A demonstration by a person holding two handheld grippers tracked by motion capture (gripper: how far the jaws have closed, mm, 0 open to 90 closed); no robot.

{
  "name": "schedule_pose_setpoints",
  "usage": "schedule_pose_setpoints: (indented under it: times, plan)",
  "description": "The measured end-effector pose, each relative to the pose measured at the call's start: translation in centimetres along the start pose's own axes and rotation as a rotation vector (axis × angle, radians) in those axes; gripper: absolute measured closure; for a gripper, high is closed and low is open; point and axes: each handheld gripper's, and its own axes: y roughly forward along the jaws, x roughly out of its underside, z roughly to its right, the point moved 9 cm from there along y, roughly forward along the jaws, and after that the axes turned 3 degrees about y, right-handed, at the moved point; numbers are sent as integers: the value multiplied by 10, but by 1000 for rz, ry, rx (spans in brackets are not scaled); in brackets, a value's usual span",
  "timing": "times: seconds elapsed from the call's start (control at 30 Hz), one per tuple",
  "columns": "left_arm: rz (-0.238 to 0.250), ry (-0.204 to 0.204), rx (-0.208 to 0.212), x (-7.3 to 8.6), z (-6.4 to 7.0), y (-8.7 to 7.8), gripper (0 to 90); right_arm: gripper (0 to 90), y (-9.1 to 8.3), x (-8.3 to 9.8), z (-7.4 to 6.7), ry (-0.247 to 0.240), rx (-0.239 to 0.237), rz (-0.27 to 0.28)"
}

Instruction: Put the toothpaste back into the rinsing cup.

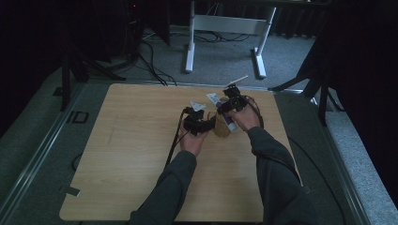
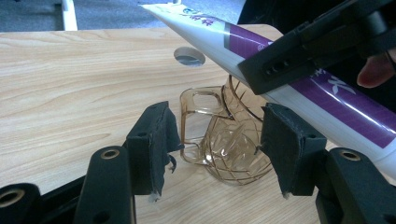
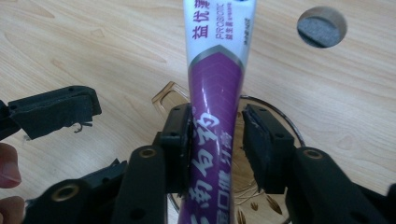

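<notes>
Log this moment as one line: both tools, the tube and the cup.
left tool: around amber cup, open | right tool: open, one pad off toothpaste tube | tube: leaning in cup

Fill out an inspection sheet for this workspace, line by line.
Surface: light wooden table with a round cable hole in it.
Job's things: amber plastic cup with a handle, upright; white and purple tube leaning out of it.
Clutter: small white items lie on the table beyond the cup; too small to identify.
Grippers: left gripper has its jaws on either side of the cup, one pad at the wall, a gap at the other; right gripper straddles the tube, one pad touching, the other clear.
Cables: a black one trails from the left gripper; more lie on the floor.
Surroundings: grey carpet, white desk legs, dark curtains.
</notes>
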Motion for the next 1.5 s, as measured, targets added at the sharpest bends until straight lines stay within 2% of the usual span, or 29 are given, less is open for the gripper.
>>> schedule_pose_setpoints:
  times: [0.13,0.2,0.4,0.5,0.63,0.7,0.87,1.1,1.4,1.43,1.5]
  plan:
    - [0,-1,-2,1,-1,1,428,637,1,-4,0,5,-2,5]
    - [-4,1,-4,1,-1,1,428,635,2,-5,0,5,-6,-12]
    - [-2,1,-5,2,-1,1,428,692,0,-7,-2,-30,26,-43]
    - [-3,1,-7,2,-2,1,428,712,-6,-9,-3,-58,51,-40]
    - [-1,-2,-6,2,-1,1,428,724,-12,-11,-5,-60,43,-22]
    - [-3,-2,-3,3,-1,2,428,736,-20,-14,-6,-62,36,7]
    - [-3,-1,-3,3,0,3,428,746,-28,-18,-5,-59,38,35]
    - [-5,-1,-2,4,1,3,428,752,-46,-32,1,-10,42,153]
    - [-4,2,-3,4,1,2,428,748,-44,-45,0,28,53,285]
    - [-4,2,-3,4,1,2,427,748,-44,-45,0,28,53,285]
    - [-7,2,-6,6,-2,1,427,747,-42,-46,0,22,53,333]
